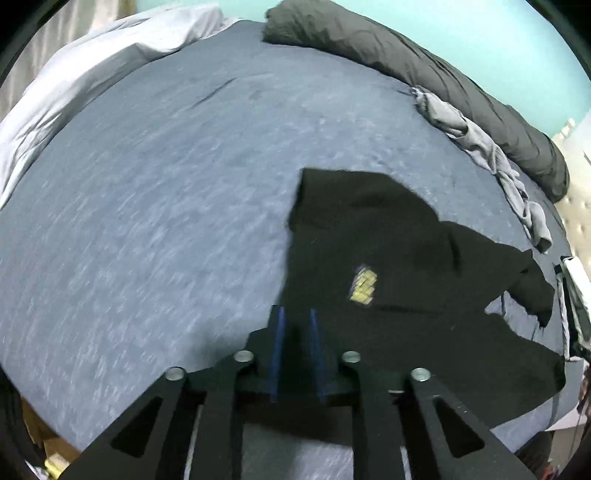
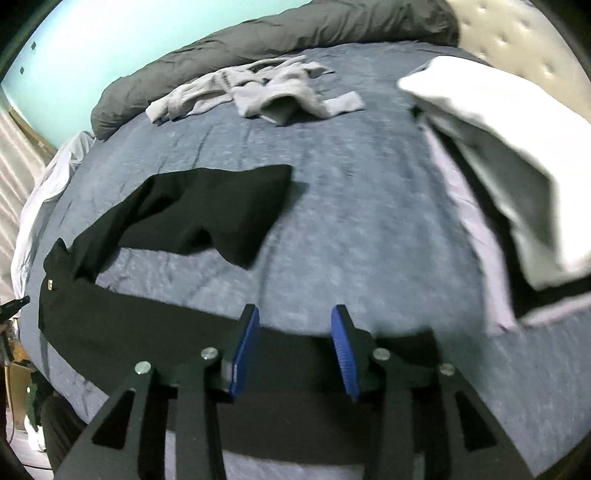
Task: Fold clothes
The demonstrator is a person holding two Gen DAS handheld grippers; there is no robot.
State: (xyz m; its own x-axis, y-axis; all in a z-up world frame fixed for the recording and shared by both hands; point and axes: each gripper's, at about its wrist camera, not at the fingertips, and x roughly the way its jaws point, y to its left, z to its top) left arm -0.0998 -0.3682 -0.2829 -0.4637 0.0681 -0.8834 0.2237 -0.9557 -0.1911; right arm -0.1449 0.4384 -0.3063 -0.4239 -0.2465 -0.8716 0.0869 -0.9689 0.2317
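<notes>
Left gripper (image 1: 296, 325) stood slightly parted, nothing pinched, over near left edge of black shirt (image 1: 388, 258). Right gripper (image 2: 293, 332) stood wider open, empty, above shirt's near hem. Probably just let go so the cloth lay flat on blue bed (image 1: 147, 203). Sleeve folded up toward far side. Plenty of bare sheet left of shirt. Further off: grey garment (image 2: 258, 88), dark duvet (image 2: 277, 29), folded stack (image 2: 498, 166) crowding the right edge.

Black shirt (image 1: 388, 258) with small yellow chest logo (image 1: 364, 286), spread seemingly flat, one sleeve outstretched, on blue-grey bedsheet (image 1: 166, 203).
</notes>
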